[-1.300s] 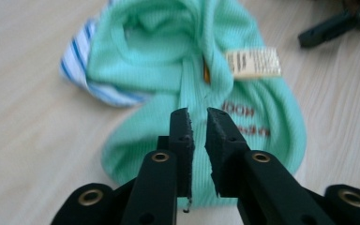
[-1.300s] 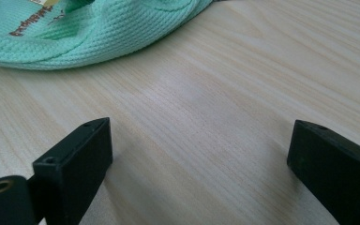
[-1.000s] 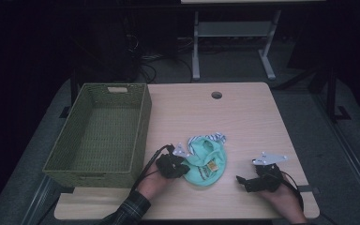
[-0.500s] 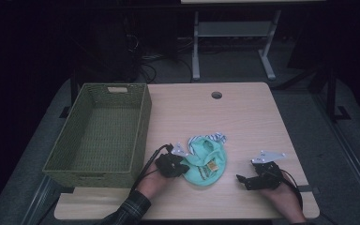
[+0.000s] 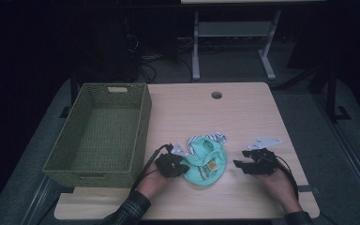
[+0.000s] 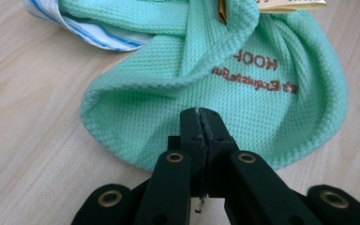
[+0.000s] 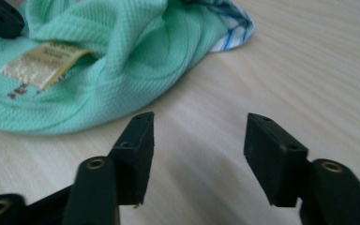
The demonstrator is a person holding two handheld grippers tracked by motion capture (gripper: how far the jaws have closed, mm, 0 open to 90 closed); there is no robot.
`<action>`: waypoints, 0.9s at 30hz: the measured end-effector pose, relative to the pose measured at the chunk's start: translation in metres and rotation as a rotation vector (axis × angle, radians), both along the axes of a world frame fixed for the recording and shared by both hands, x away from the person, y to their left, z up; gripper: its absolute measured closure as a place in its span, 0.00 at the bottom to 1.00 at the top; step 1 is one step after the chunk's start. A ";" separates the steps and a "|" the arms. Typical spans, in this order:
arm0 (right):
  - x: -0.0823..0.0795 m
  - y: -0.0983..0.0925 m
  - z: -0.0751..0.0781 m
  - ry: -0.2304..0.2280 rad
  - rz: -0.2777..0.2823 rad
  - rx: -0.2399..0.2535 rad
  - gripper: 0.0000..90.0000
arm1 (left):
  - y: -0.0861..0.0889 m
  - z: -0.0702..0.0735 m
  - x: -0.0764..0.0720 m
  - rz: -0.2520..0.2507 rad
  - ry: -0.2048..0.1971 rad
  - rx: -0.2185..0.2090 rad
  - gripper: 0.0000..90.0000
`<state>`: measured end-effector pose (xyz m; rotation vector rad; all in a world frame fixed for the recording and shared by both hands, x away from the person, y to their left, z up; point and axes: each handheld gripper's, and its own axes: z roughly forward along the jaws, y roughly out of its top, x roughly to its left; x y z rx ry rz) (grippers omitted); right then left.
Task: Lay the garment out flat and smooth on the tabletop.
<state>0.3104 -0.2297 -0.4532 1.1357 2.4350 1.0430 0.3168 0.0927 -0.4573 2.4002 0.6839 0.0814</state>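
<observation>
The green cloth (image 6: 225, 89), soft, light and floppy, lies bunched with its edge pinched in the closed left gripper (image 6: 201, 126), its free side just ahead of the right gripper (image 7: 198, 133), whose empty jaws have just been closing to half-open, a fair spot to grab.

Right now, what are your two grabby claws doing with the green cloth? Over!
Left gripper shut, tips at green cloth edge; a pinch can't be confirmed. Right gripper open, jaws just been closing, nothing between them, beside cloth. Basket sits left, nothing blocking.

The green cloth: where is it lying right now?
In the high view the green cloth lies crumpled on the near middle of the table, between the left claw and right claw, right of the basket.
</observation>
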 end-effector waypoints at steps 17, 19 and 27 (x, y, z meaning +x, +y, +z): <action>0.050 0.010 0.005 0.044 0.061 0.068 0.77 | 0.000 0.001 0.001 -0.001 0.008 0.008 0.97; 0.056 0.012 0.004 0.048 0.062 0.076 0.79 | -0.001 0.000 0.001 0.006 0.011 0.000 0.98; 0.073 0.019 -0.001 0.047 0.049 0.102 0.81 | 0.000 0.000 0.002 0.002 0.018 -0.002 0.98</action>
